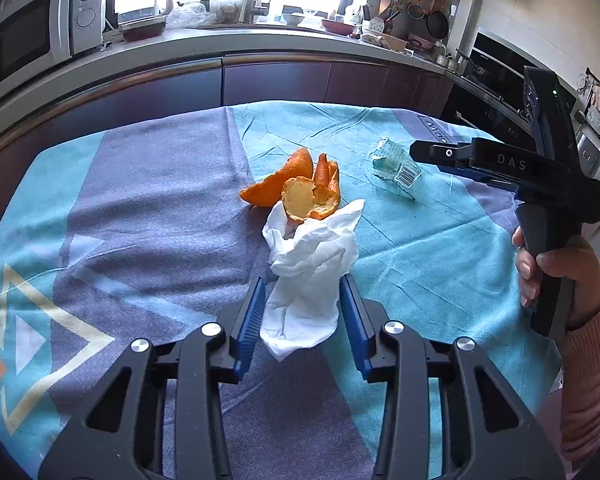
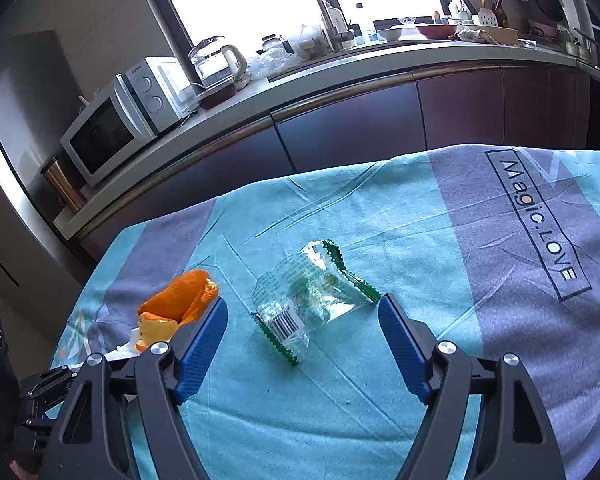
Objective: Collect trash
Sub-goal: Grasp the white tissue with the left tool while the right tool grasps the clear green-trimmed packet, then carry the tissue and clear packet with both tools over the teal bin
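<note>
- Left tool [image 1: 303, 312]: jaws partly closed around a crumpled white tissue [image 1: 312, 264]; the tissue fills the gap and looks pinched by the blue pads, so it's read as gripped, tho the contact is light.
- Tissue: v. light, soft, compressible; it will squash to almost nothing, so a firm close is needed. It's best taken at the thick bunched middle, not at a loose corner that could tear or slip out.
- Orange peel [image 1: 296, 188]: several curled pieces lie just beyond the tissue, one resting on its far edge. Semi-stiff, light, a bit slick on the outer skin; it's prob. best taken across a curled rim, one piece at a time. It may tumble off if the tissue is lifted.
- Right tool [image 2: 302, 320]: jaws wide open, nothing gripped; a clear plastic wrapper [image 2: 308, 300] w/ green crimped edges lies between the fingertips on the surface.
- Wrapper: v. light, thin, slippery, lies nearly flat; puffed centre or crimped end is judged the likeliest hold. Could slide on the cloth when pinched.
- Surface: covered w/ a teal and grey cloth [image 2: 380, 400]; cloth itself could be caught by low jaws.
</note>
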The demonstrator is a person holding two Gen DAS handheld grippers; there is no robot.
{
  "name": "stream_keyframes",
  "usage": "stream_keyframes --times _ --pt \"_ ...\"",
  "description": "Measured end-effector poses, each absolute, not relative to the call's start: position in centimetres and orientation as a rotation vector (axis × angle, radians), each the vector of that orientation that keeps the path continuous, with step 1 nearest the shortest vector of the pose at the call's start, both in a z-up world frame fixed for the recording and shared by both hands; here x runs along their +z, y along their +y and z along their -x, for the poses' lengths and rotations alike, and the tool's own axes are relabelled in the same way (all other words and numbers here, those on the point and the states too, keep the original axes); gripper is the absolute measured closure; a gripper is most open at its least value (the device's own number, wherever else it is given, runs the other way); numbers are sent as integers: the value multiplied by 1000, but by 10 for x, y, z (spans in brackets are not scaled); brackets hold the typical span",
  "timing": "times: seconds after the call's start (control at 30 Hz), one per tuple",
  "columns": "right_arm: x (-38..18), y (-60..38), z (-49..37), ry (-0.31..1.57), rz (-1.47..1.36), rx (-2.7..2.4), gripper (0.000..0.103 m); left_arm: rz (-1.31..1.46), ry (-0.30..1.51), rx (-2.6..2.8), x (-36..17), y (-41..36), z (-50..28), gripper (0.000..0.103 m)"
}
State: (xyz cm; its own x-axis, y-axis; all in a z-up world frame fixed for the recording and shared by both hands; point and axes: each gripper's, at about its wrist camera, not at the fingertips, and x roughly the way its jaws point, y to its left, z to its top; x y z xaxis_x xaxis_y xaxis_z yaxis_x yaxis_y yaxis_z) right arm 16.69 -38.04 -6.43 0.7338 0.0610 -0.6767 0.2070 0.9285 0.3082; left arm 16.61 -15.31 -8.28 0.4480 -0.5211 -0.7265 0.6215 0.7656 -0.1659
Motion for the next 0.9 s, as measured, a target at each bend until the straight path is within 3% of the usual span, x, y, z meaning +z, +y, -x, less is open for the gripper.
stream_keyframes --times 0.17,0.37,0.6,0.9 --pt "-70 -381 -182 790 -349 -81 27 -151 867 -726 -86 -159 -166 86" --pt "-80 -370 -190 851 -284 -73 30 -135 869 -729 -85 -155 -164 99" --pt "-81 -372 -185 854 -299 -53 73 -114 852 -743 -79 -145 -155 101" --pt "-68 -363 -163 797 -322 -5 76 -88 820 -737 -68 -122 -144 102"
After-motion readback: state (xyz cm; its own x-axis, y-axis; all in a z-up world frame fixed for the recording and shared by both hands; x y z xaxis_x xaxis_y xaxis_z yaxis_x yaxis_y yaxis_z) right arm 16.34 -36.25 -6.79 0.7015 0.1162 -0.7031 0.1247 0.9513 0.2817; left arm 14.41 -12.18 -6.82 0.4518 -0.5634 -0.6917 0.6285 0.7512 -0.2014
